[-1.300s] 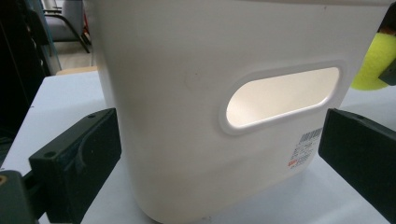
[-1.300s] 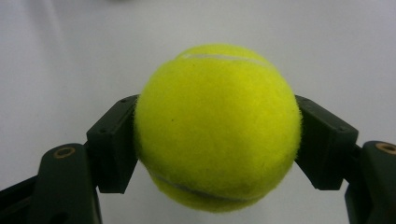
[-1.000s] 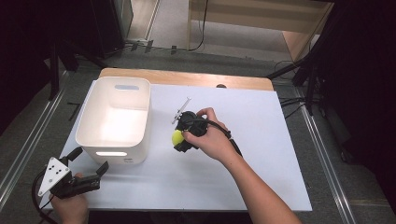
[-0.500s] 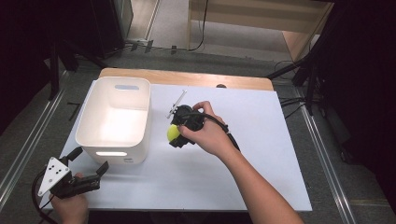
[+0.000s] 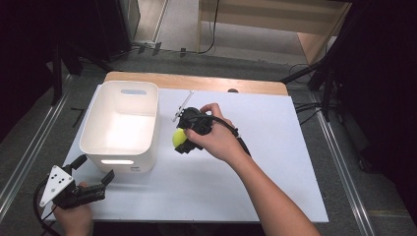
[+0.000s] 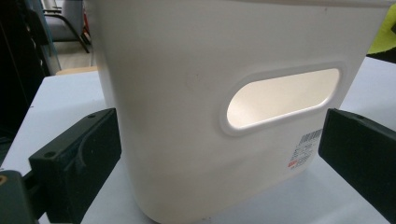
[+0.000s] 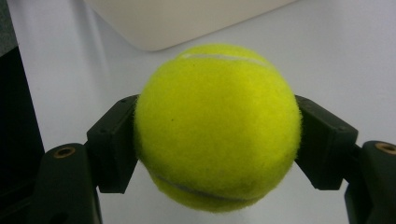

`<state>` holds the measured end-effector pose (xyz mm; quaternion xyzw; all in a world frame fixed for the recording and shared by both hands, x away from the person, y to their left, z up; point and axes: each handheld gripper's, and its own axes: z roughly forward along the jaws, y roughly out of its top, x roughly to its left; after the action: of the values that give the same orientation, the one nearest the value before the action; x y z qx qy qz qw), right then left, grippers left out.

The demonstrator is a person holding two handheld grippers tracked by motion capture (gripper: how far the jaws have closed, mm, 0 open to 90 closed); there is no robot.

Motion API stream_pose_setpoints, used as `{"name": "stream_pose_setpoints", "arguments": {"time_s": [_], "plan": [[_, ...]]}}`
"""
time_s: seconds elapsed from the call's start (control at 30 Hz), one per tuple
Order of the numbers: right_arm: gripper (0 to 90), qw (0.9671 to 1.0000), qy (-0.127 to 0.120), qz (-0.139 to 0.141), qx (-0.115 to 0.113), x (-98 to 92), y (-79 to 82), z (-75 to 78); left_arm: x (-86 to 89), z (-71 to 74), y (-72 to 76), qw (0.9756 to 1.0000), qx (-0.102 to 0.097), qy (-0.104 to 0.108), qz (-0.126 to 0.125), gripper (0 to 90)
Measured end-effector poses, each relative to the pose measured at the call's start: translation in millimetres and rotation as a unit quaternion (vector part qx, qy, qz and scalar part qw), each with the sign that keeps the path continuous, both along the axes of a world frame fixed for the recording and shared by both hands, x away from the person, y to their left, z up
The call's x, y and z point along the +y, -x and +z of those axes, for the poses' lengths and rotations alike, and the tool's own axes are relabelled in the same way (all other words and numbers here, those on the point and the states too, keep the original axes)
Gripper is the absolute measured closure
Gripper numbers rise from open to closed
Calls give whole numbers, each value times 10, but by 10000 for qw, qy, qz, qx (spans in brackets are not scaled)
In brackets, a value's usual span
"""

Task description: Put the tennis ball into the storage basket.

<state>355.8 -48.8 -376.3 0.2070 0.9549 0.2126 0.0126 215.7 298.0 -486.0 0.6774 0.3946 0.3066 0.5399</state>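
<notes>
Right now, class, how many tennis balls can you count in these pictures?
1. The tennis ball is clamped in the right gripper, just right of the white bin. The bin's visible inside looks bare.

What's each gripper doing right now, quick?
Left gripper: open, holding nothing, its jaws facing the white bin.
Right gripper: closed on the tennis ball, beside the bin.

Tennis ball [image 7: 217,126]: fuzzy yellow-green felt, matt.
Bin [image 6: 196,93]: smooth white plastic, slight sheen.
Desk [image 5: 275,147]: matt white top; far edge bare wood.
Jaws: matt black plastic.
</notes>
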Motion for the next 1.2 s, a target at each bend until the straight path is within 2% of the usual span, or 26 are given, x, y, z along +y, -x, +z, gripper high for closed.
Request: {"name": "stream_pose_setpoints", "arguments": {"time_s": [0.5,0.7,0.83,0.93,1.2], "plan": [[235,10000,-28,33,-16,111,-9,121,3,2,-3,10000,6,19,15,0],[235,9999,-21,135,-18,152,-27,147,11,4,-2,10000,14,-3,4,0],[235,9999,-65,100,-40,185,-22,194,8,3,-5,10000,9,18,9,0],[235,9998,-88,174,-41,216,-22,246,10,4,-3,10000,19,8,4,0],[235,9997,-175,181,-50,246,-30,277,11,3,-4,10000,21,16,4,0]]}}
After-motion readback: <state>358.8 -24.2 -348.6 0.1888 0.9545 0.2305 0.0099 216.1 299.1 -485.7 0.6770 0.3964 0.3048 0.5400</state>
